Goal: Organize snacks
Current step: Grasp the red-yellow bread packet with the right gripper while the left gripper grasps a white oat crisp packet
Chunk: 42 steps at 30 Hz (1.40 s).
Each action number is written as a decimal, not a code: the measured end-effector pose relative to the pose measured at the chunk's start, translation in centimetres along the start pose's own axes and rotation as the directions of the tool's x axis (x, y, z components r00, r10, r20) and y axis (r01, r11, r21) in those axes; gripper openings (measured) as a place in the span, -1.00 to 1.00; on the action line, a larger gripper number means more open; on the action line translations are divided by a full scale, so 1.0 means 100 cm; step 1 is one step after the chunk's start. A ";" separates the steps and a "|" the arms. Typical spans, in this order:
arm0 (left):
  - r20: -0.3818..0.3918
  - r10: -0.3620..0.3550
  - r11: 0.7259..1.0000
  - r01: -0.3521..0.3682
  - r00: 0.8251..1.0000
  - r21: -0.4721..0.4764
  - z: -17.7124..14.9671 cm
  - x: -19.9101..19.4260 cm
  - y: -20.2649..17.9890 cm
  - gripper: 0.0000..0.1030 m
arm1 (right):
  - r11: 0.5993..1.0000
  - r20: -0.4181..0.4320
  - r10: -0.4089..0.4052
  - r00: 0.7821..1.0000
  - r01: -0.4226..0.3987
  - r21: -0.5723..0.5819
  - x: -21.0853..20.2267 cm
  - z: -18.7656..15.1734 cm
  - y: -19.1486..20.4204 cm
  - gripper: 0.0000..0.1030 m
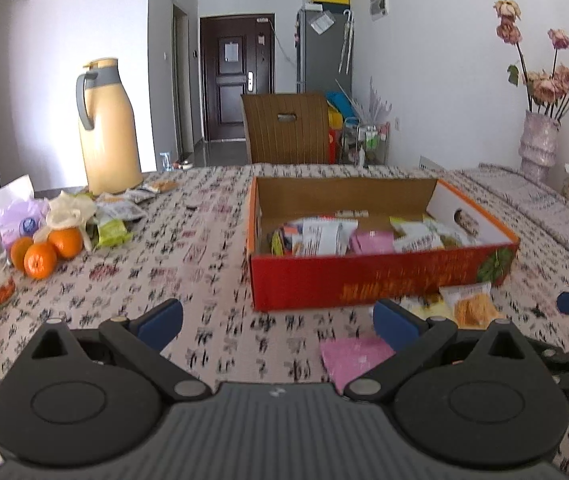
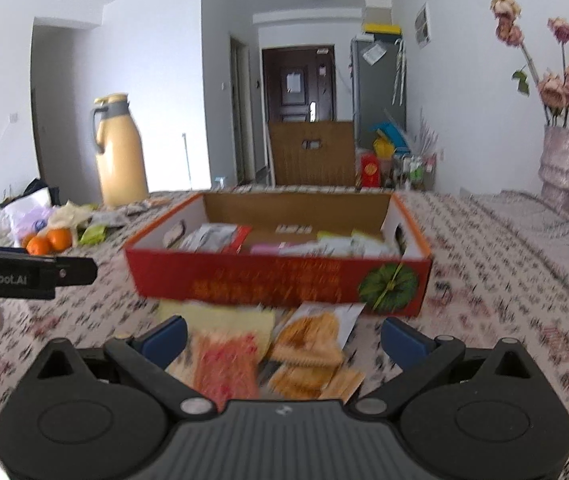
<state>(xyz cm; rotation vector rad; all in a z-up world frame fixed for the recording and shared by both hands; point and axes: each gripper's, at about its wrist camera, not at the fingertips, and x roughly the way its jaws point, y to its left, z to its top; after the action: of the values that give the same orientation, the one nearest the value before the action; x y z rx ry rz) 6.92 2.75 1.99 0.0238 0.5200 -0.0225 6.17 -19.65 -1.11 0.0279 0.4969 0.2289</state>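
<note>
Meanwhile both grippers, L (image 1: 278,326) & R (image 2: 283,340), wide apart, empty.

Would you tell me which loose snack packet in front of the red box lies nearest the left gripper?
The pink packet, flat on the tablecloth beside the left gripper; the orange cracker packet lies farther off, against the red box.
</note>
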 end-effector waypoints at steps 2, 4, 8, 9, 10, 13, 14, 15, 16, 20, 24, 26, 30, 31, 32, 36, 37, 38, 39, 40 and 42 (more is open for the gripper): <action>-0.018 -0.005 1.000 0.005 1.000 0.001 -0.008 -0.002 0.001 1.00 | 1.000 -0.027 0.014 1.000 -0.014 0.002 0.001 -0.009 0.004 1.00; -0.037 -0.009 1.000 0.009 0.999 0.007 -0.015 -0.003 0.001 1.00 | 1.000 -0.056 0.028 0.998 -0.028 0.005 0.002 -0.017 0.007 1.00; -0.058 -0.022 1.000 0.023 0.998 0.011 -0.028 -0.006 0.003 1.00 | 0.998 -0.102 0.062 0.993 -0.059 0.028 0.007 -0.029 0.011 0.96; -0.062 -0.026 1.000 0.027 0.998 0.010 -0.030 -0.006 0.003 1.00 | 0.997 -0.111 0.071 0.991 -0.068 0.035 0.009 -0.031 0.012 0.95; -0.066 -0.029 1.000 0.030 0.997 0.010 -0.032 -0.006 0.003 1.00 | 0.996 -0.116 0.079 0.990 -0.074 0.042 0.010 -0.032 0.012 0.91; -0.076 -0.037 0.999 0.037 0.996 0.007 -0.036 -0.006 0.003 1.00 | 0.993 -0.123 0.106 0.987 -0.098 0.071 0.013 -0.033 0.010 0.85; -0.079 -0.040 0.999 0.040 0.996 0.004 -0.037 -0.006 0.004 1.00 | 0.991 -0.122 0.115 0.986 -0.106 0.081 0.014 -0.033 0.010 0.79; -0.081 -0.042 0.999 0.042 0.996 0.001 -0.037 -0.006 0.004 1.00 | 0.990 -0.121 0.121 0.985 -0.111 0.090 0.014 -0.033 0.009 0.76; -0.081 -0.045 0.999 0.045 0.996 -0.002 -0.038 -0.006 0.004 1.00 | 0.990 -0.121 0.121 0.985 -0.111 0.092 0.014 -0.033 0.009 0.73; -0.079 -0.057 0.998 0.056 0.995 -0.014 -0.039 -0.008 0.006 1.00 | 0.986 -0.122 0.140 0.983 -0.127 0.110 0.015 -0.032 0.008 0.54; -0.074 -0.065 0.998 0.063 0.995 -0.022 -0.039 -0.010 0.007 1.00 | 0.986 -0.126 0.137 0.982 -0.123 0.114 0.015 -0.032 0.008 0.39; -0.074 -0.068 0.997 0.066 0.995 -0.027 -0.039 -0.010 0.008 1.00 | 0.986 -0.129 0.137 0.982 -0.122 0.116 0.014 -0.032 0.006 0.29; -0.078 -0.073 0.997 0.070 0.994 -0.033 -0.040 -0.010 0.008 1.00 | 0.988 -0.135 0.130 0.982 -0.117 0.104 0.013 -0.033 0.004 0.03; -0.079 -0.074 0.997 0.071 0.994 -0.034 -0.041 -0.010 0.008 1.00 | 0.989 -0.135 0.126 0.983 -0.113 0.101 0.012 -0.033 0.004 -0.06; -0.079 -0.076 0.997 0.073 0.994 -0.035 -0.041 -0.011 0.008 1.00 | 0.989 -0.134 0.121 0.984 -0.108 0.096 0.011 -0.033 0.004 -0.12; -0.078 -0.080 0.996 0.078 0.994 -0.034 -0.040 -0.012 0.006 1.00 | 0.990 -0.115 0.116 0.987 -0.105 0.095 0.007 -0.034 0.003 -0.24; -0.079 -0.081 0.996 0.079 0.994 -0.033 -0.040 -0.012 0.005 1.00 | 0.990 -0.112 0.116 0.987 -0.106 0.092 0.007 -0.034 0.004 -0.34; -0.080 -0.081 0.996 0.079 0.994 -0.031 -0.040 -0.013 0.004 1.00 | 0.990 -0.109 0.118 0.987 -0.108 0.088 0.006 -0.034 0.005 -0.36; -0.080 -0.081 0.996 0.079 0.993 -0.029 -0.040 -0.013 0.003 1.00 | 0.991 -0.105 0.115 0.988 -0.107 0.084 0.004 -0.034 0.005 -0.38; -0.081 -0.082 0.996 0.080 0.993 -0.027 -0.040 -0.013 0.002 1.00 | 0.991 -0.102 0.116 0.988 -0.107 0.082 0.003 -0.034 0.006 -0.39; -0.082 -0.083 0.996 0.081 0.993 -0.027 -0.040 -0.014 0.000 1.00 | 0.991 -0.096 0.115 0.989 -0.107 0.080 0.002 -0.035 0.006 -0.39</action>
<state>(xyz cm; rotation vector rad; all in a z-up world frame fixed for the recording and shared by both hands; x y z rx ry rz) 3.72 2.90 -0.83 -0.0194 0.6039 -0.0958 4.54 -19.14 -4.18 0.1180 0.6044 0.3220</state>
